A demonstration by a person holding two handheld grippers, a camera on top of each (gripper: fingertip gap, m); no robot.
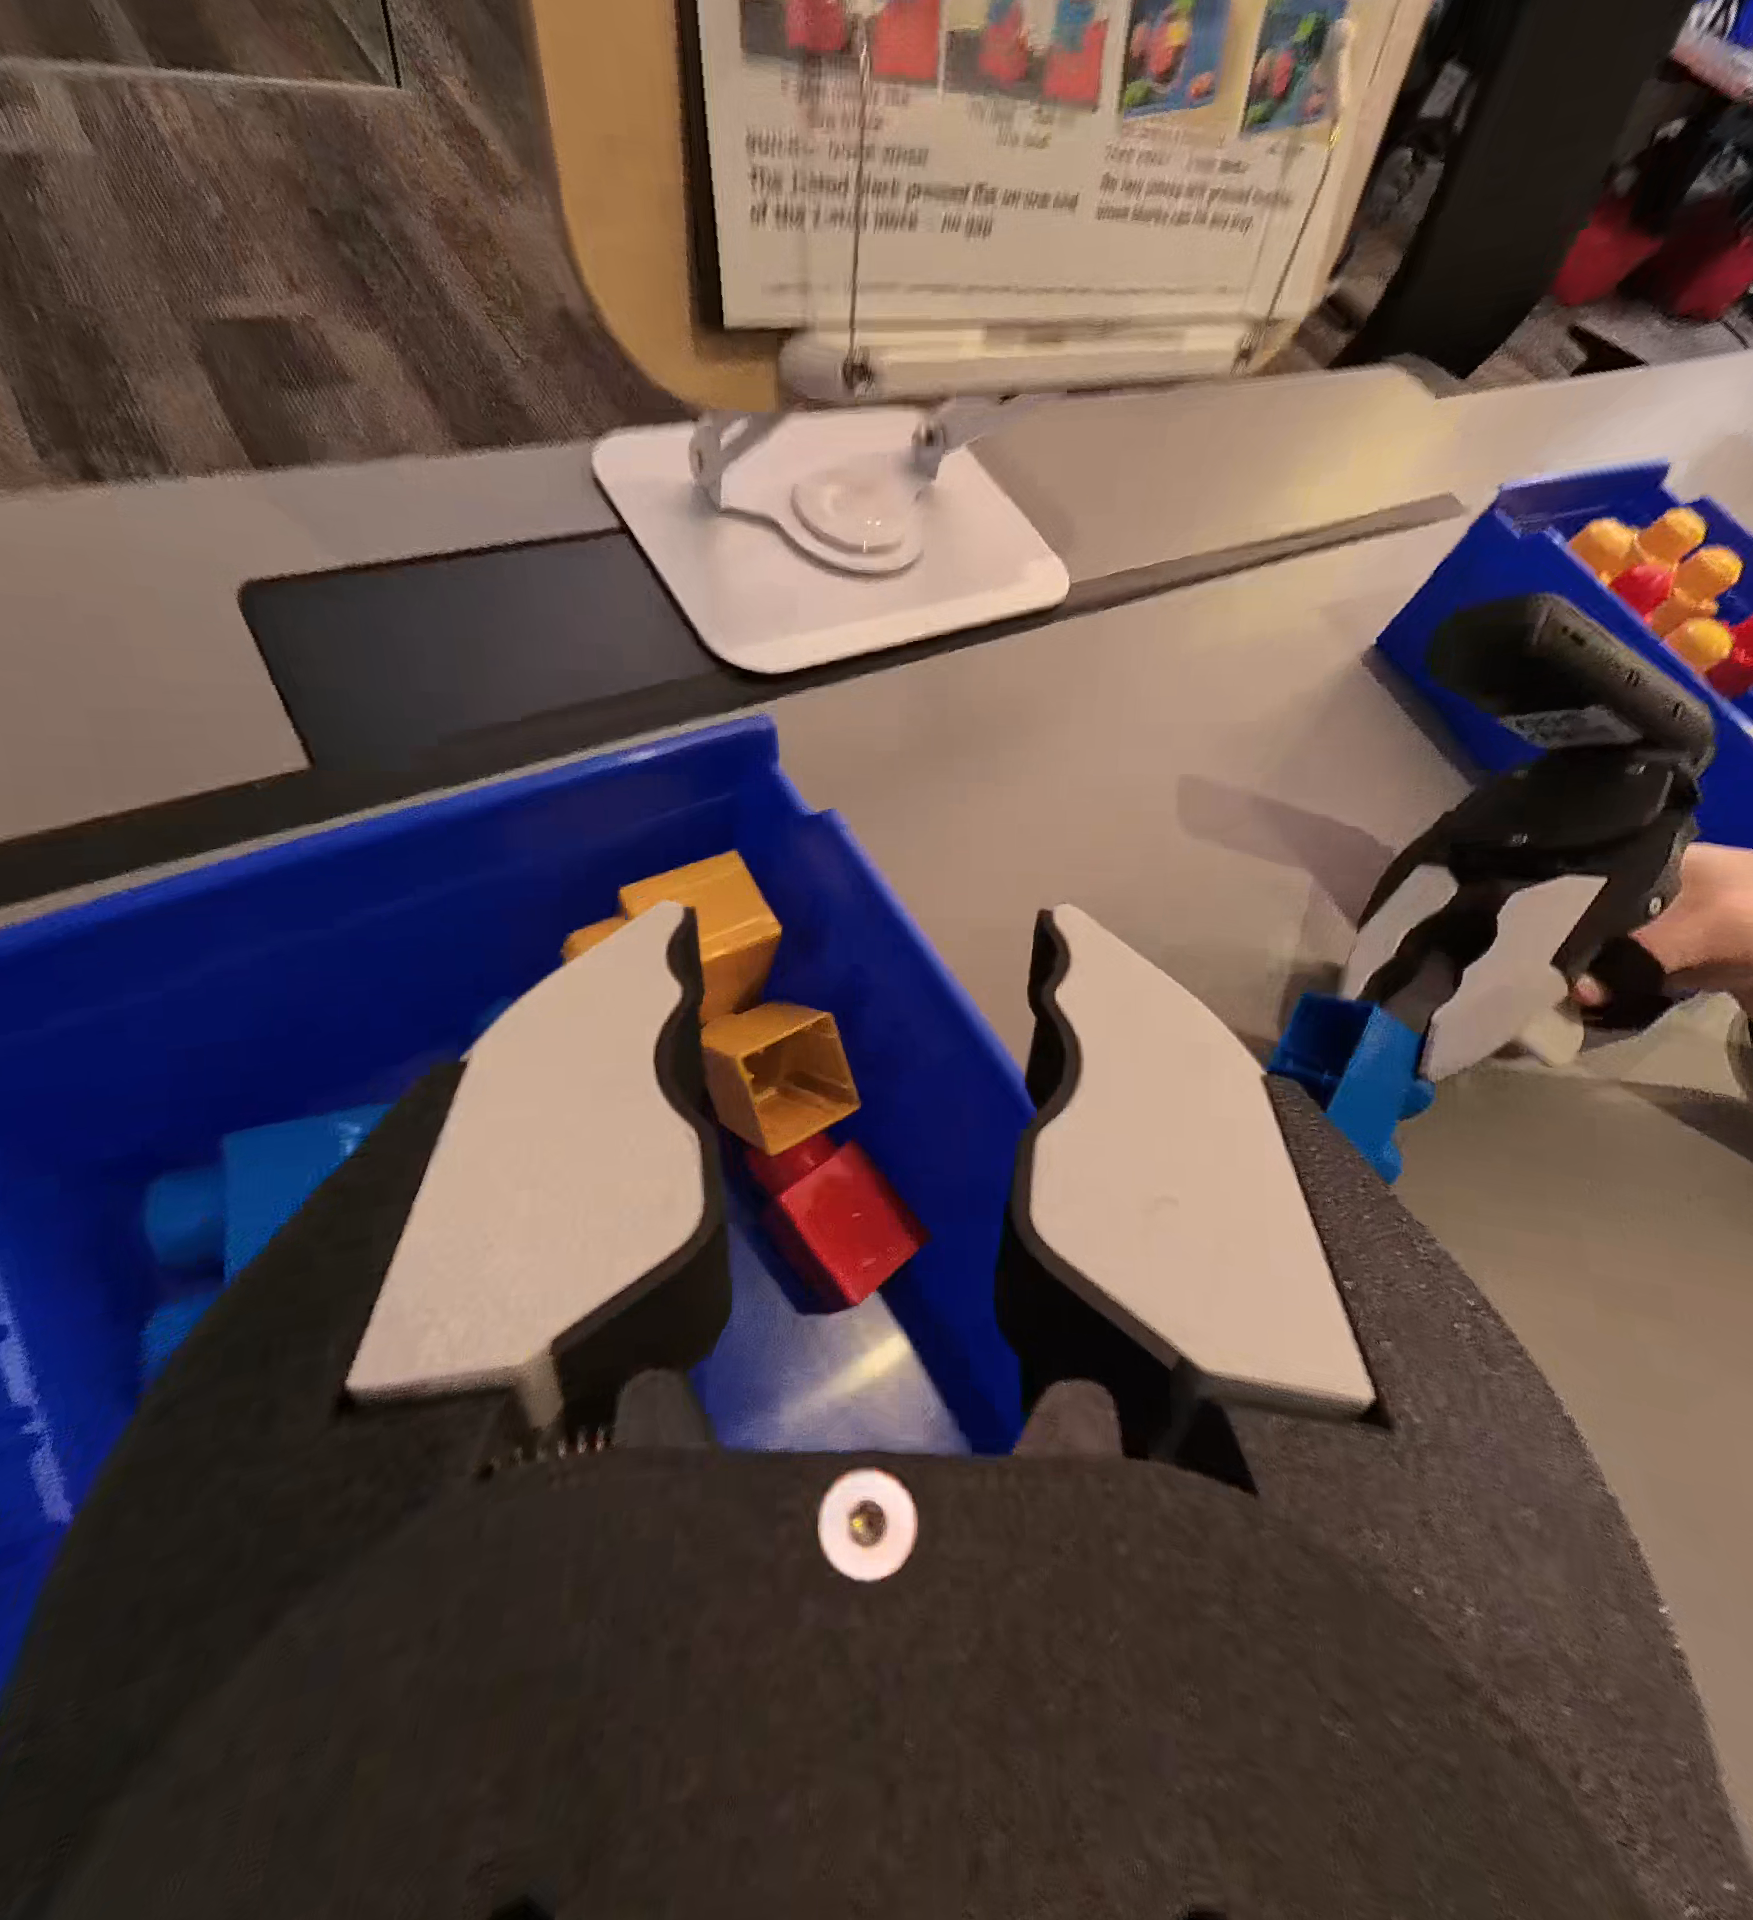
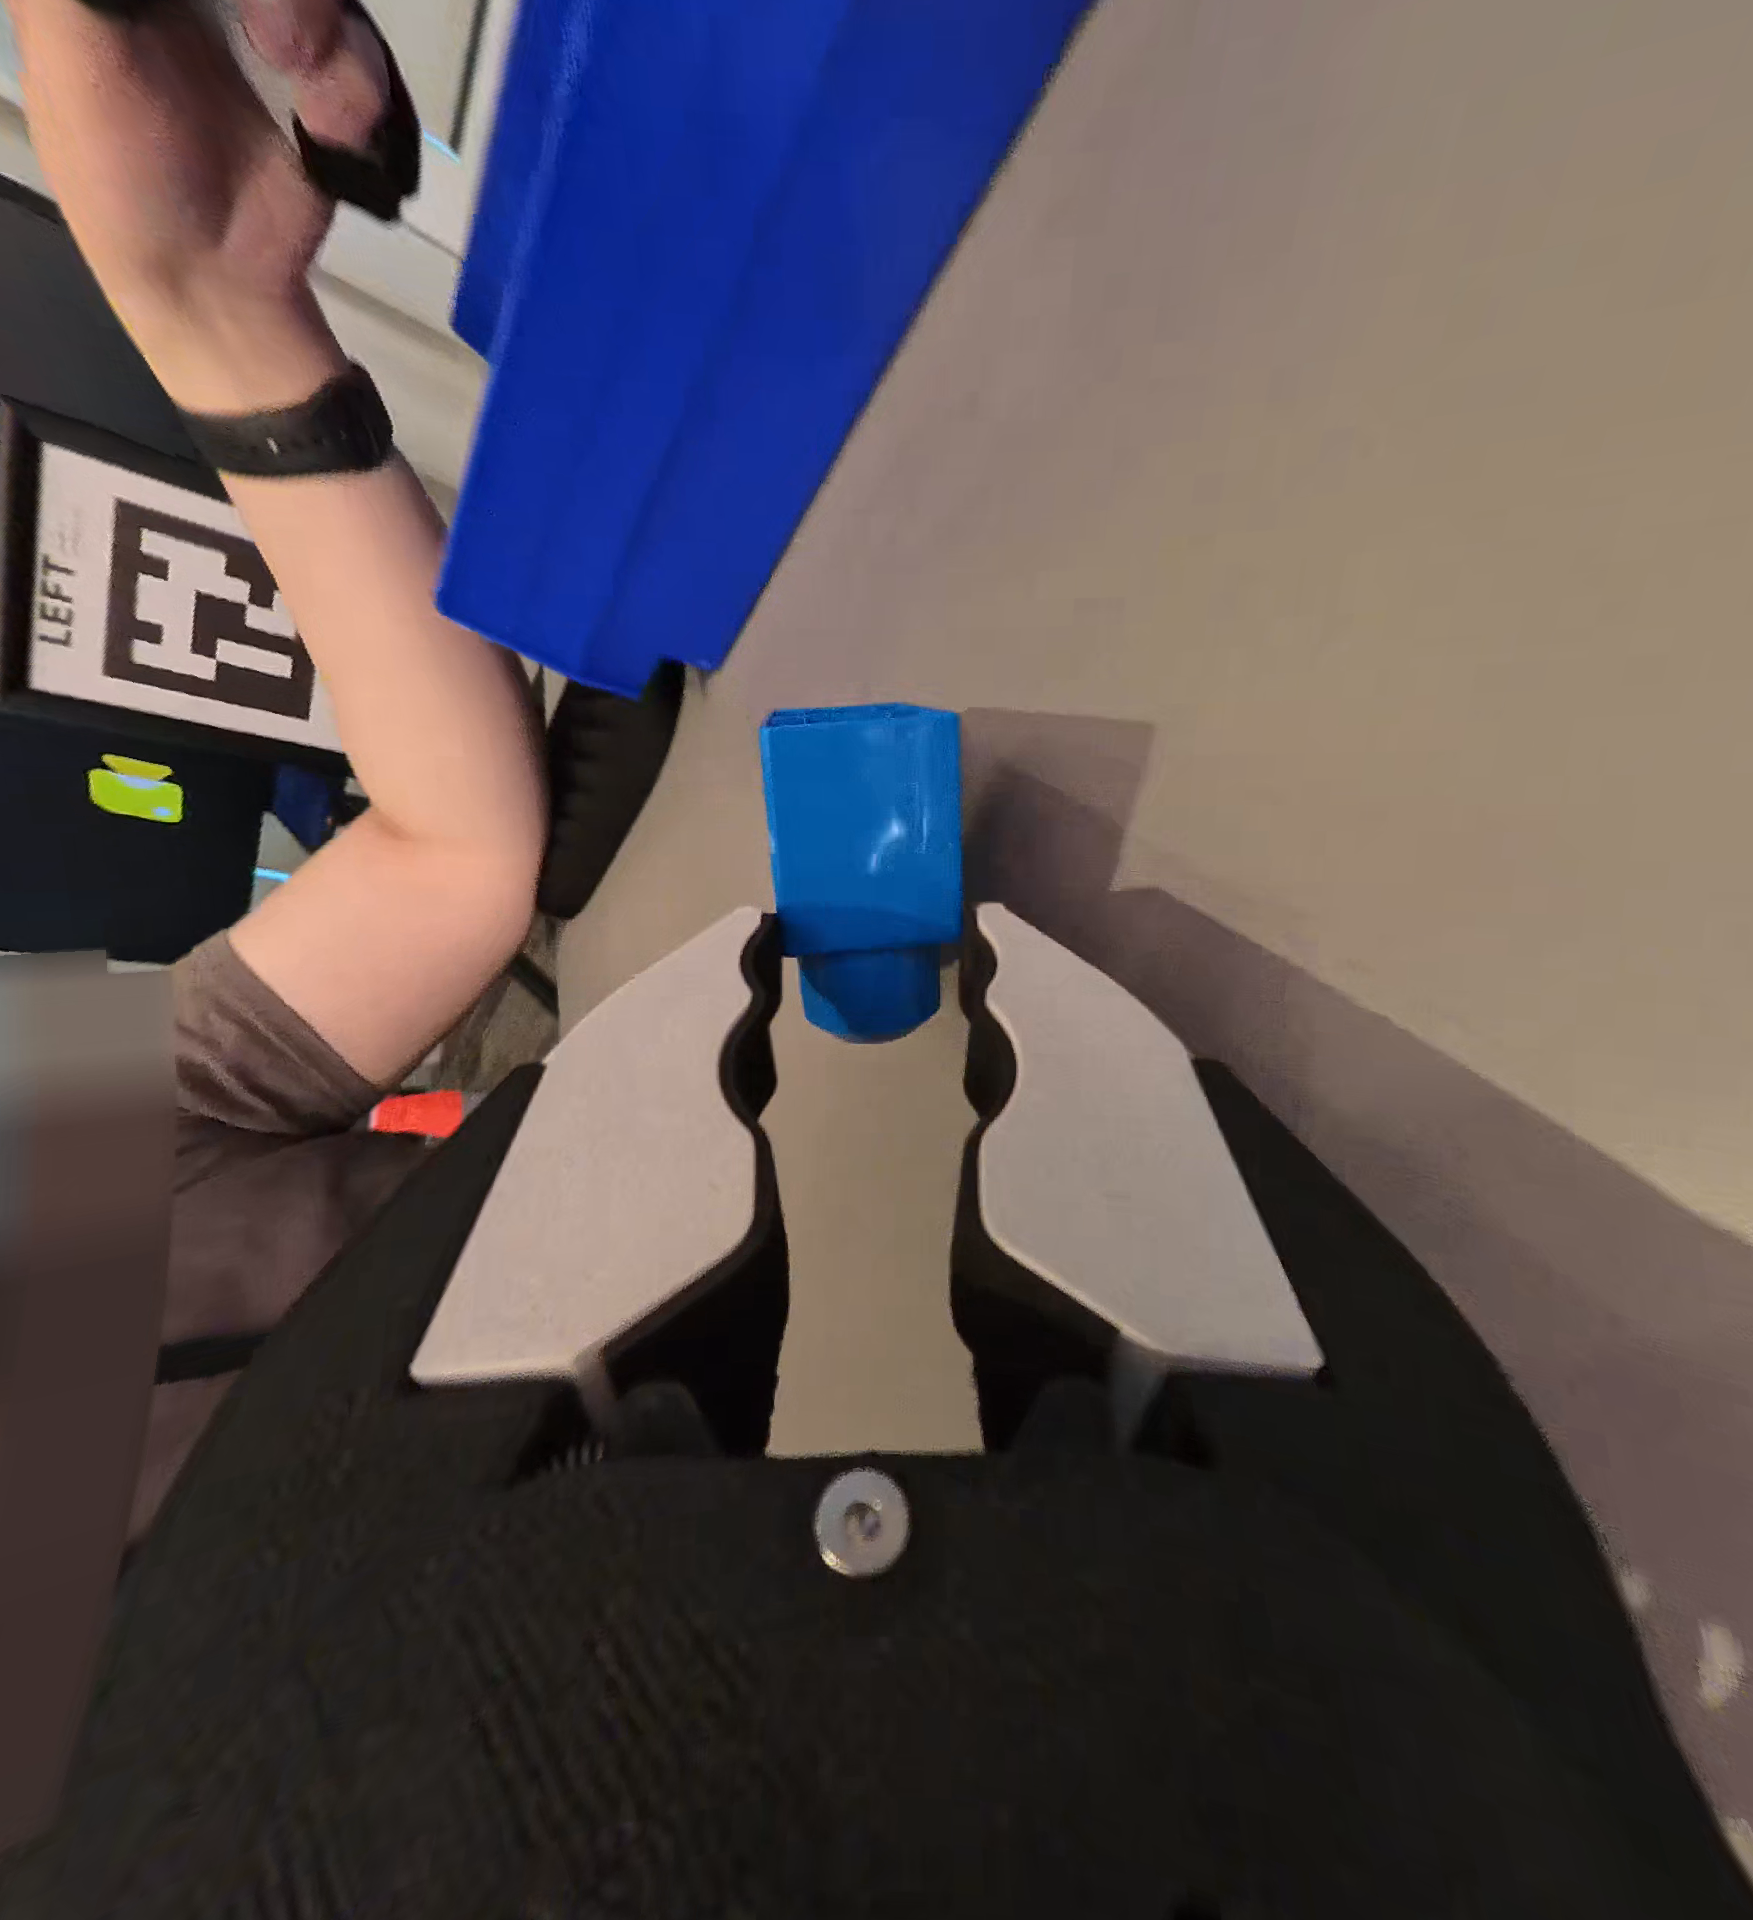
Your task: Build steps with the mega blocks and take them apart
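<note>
- Our left gripper (image 1: 856,966) hangs released over the near bin (image 1: 280,935) (gold, red, blue blocks inside).
- Our right gripper (image 2: 867,961) grasps a blue block (image 2: 861,831) on the bench (image 2: 1371,520).

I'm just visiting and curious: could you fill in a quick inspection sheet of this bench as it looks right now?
Surface: grey table, dark strip along its back.
Job's things: near blue bin holds gold, red and blue blocks; far blue bin holds orange and red blocks; one blue block on its side on the table.
Clutter: nothing seen.
Grippers: left hand-held gripper open over the near bin; right hand-held gripper at the blue block's stud end, grip unclear.
Cables: nothing seen.
Surroundings: instruction sheet on a white stand, wood-look floor.
</note>
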